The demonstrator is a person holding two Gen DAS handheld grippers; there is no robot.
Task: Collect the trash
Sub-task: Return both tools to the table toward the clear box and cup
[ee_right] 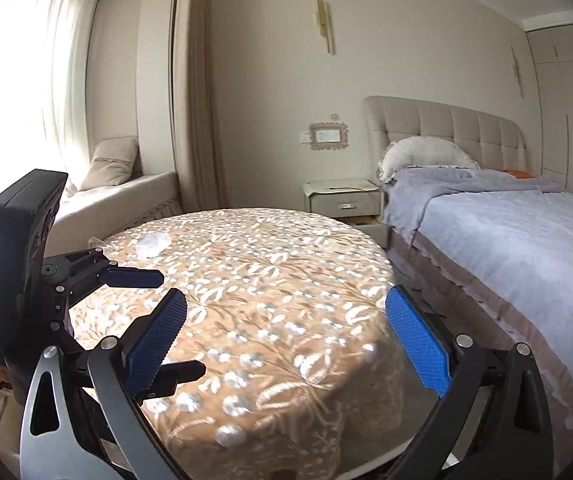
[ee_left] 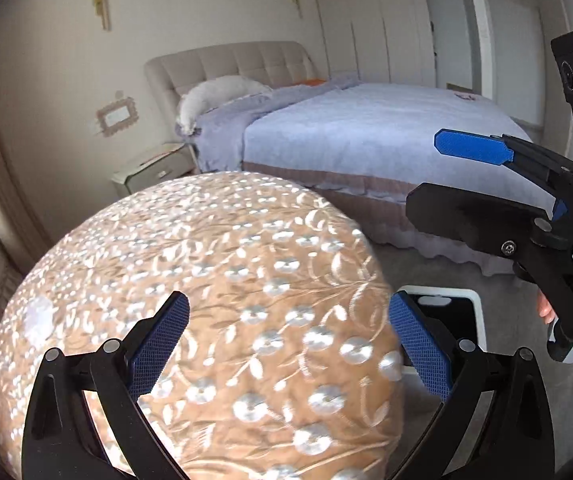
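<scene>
A round table under a brown flowered cloth (ee_left: 222, 280) (ee_right: 270, 280) fills the lower half of both views. A small crumpled whitish scrap (ee_right: 152, 244) lies near the table's far left edge; in the left wrist view the scrap (ee_left: 38, 318) shows at the left. My left gripper (ee_left: 290, 344) hovers open over the cloth, nothing between its fingers. My right gripper (ee_right: 286, 340) is also open and empty above the table's near side. The right gripper (ee_left: 424, 168) shows open at the right of the left wrist view. One finger (ee_right: 134, 278) of the left gripper shows at the left.
A white-rimmed bin (ee_left: 480, 320) with a black liner stands on the grey floor right of the table. A bed (ee_right: 506, 240) with a lilac cover runs along the right. A nightstand (ee_right: 342, 198) sits behind the table, and a beige window seat (ee_right: 126, 196) at the back left.
</scene>
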